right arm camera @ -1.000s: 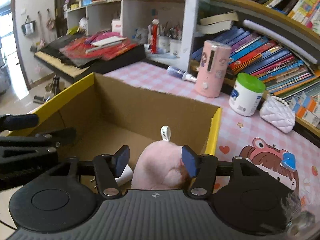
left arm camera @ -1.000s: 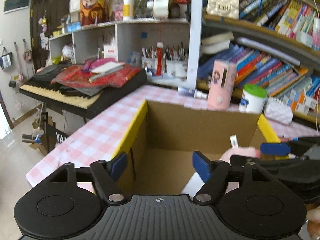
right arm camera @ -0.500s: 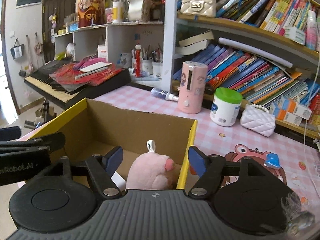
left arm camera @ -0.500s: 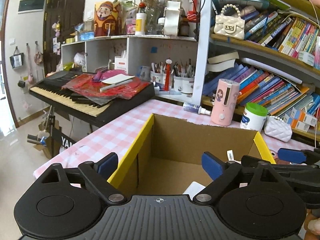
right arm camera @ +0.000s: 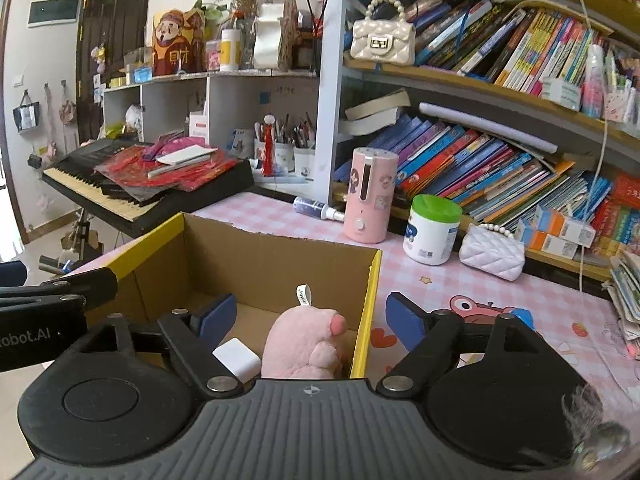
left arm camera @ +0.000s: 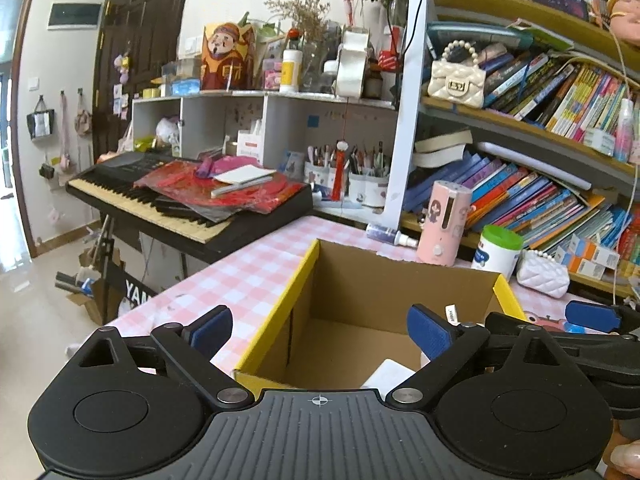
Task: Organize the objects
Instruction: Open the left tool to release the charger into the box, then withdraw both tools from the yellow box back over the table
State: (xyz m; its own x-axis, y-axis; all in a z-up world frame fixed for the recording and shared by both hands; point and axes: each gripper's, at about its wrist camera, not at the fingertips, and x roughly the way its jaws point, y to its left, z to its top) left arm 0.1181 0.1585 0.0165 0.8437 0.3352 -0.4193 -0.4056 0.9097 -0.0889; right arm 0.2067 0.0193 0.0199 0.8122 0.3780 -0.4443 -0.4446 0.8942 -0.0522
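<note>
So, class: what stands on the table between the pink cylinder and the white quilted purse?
A green-lidded white tub stands between the pink cylinder and the white quilted purse, clearest in the right wrist view.

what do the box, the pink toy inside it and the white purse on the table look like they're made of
The box looks like brown corrugated cardboard, matte, with yellow edges. The pink toy seems to be plush: fuzzy pile and a sewn fabric tag. The white purse looks like quilted, slightly glossy plastic or faux leather with a bead handle.

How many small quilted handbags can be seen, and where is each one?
2. A cream handbag stands on the upper bookshelf; a white handbag lies on the pink table beside the green-lidded jar. Others may be hidden.
</note>
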